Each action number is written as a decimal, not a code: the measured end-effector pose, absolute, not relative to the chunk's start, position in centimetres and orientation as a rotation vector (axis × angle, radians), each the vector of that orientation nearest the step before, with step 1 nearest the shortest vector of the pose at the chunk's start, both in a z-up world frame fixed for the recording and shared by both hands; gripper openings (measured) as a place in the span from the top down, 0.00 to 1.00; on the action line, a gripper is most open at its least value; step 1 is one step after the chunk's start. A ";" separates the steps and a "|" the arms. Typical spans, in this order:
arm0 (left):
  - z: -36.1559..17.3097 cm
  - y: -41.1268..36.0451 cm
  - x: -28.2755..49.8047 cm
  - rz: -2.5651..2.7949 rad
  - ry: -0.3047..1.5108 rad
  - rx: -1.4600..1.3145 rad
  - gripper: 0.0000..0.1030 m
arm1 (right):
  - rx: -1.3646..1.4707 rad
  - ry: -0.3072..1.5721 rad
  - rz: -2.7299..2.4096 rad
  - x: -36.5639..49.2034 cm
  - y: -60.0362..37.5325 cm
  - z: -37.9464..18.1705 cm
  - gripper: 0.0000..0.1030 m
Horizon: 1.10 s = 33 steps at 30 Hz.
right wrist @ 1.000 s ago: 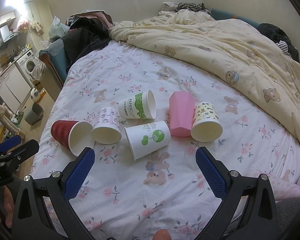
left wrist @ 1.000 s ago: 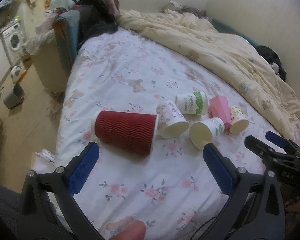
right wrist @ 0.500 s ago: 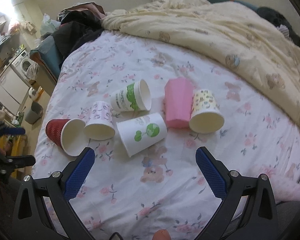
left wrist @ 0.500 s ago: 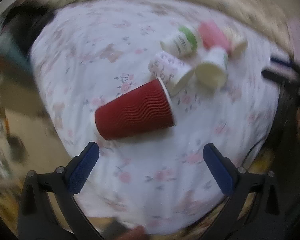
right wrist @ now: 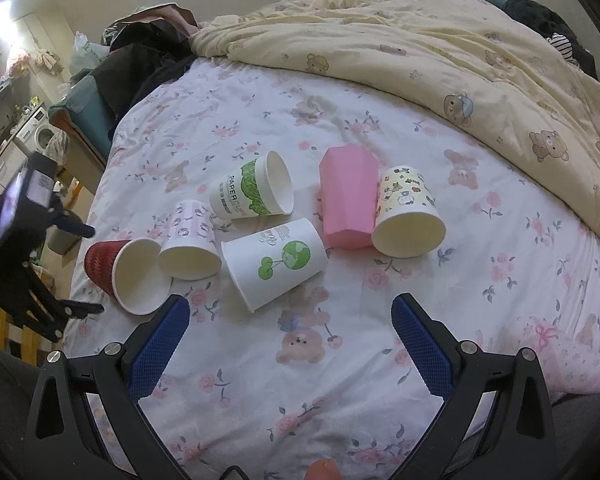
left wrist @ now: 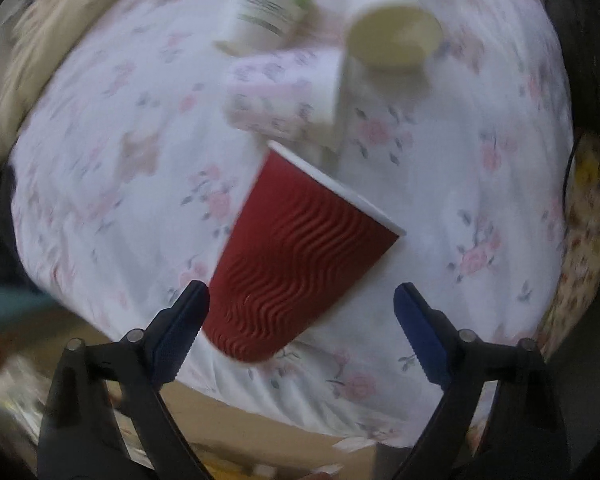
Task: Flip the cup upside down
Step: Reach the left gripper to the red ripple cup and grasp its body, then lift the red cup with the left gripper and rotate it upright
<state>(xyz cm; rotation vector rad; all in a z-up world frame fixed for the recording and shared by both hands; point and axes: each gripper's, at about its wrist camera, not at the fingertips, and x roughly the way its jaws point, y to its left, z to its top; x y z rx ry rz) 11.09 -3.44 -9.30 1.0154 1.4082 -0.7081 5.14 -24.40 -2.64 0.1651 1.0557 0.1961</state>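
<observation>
Several cups lie on their sides on the floral bed sheet. A red ribbed cup lies at the left end of the row, also in the right wrist view. My left gripper is open, its jaws on either side of the red cup's closed end, not touching it. From the right wrist view the left gripper hangs just left of the red cup. My right gripper is open and empty, near the front of the bed below the white tree-print cup.
Right of the red cup lie a pink-patterned cup, a green "PAPER CUPS" cup, a pink faceted cup and a cartoon-print cup. A yellow duvet covers the far right. The bed's left edge drops to the floor.
My left gripper has swung round and dropped close over the red cup, now framing its base. My right gripper has moved slightly closer to the cups. The cups have not moved.
</observation>
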 end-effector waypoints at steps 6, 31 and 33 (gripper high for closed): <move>-11.7 -4.3 11.3 -0.729 1.350 1.168 0.15 | 0.139 1.042 0.197 5.1 -24.1 -2.5 0.00; -5.9 -3.6 8.5 -0.641 1.387 0.722 0.24 | 0.204 0.988 0.183 4.7 -25.5 -1.3 0.00; -4.9 -4.0 7.8 -0.603 1.390 0.643 0.24 | 0.208 0.981 0.186 4.5 -25.6 -1.1 0.00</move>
